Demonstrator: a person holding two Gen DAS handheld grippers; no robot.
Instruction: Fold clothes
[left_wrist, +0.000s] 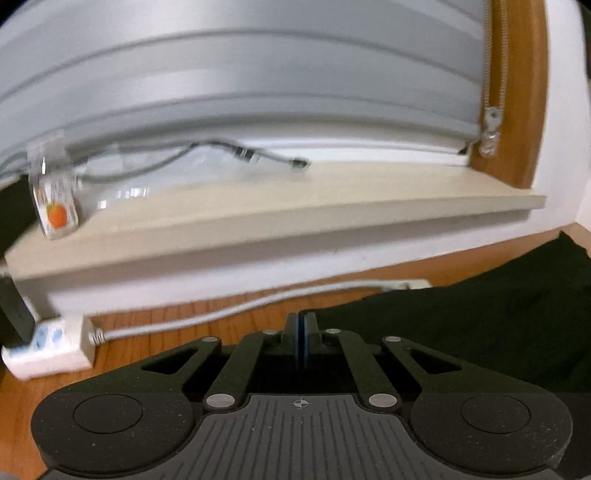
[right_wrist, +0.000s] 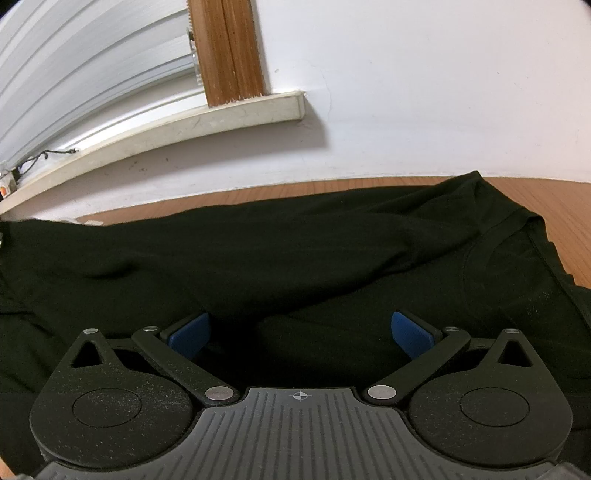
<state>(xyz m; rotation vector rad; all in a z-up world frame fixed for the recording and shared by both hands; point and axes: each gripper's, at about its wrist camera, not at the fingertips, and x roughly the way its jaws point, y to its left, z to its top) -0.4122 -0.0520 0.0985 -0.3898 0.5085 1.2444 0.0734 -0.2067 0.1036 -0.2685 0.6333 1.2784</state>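
A black garment (right_wrist: 295, 251) lies spread on the wooden table (right_wrist: 554, 199), with its neckline at the right in the right wrist view. My right gripper (right_wrist: 300, 332) is open, its blue pads (right_wrist: 410, 334) wide apart just above the cloth. In the left wrist view the garment (left_wrist: 480, 325) fills the lower right. My left gripper (left_wrist: 301, 332) is shut, its blue pads pressed together, at the garment's left edge. I cannot tell whether cloth is pinched between them.
A white power strip (left_wrist: 48, 347) with its cable (left_wrist: 229, 314) lies on the table (left_wrist: 155, 317) by the wall. A windowsill (left_wrist: 295, 206) holds a small bottle (left_wrist: 55, 199) and a thin cable. Blinds, a wooden window frame (right_wrist: 229, 51) and a white wall stand behind.
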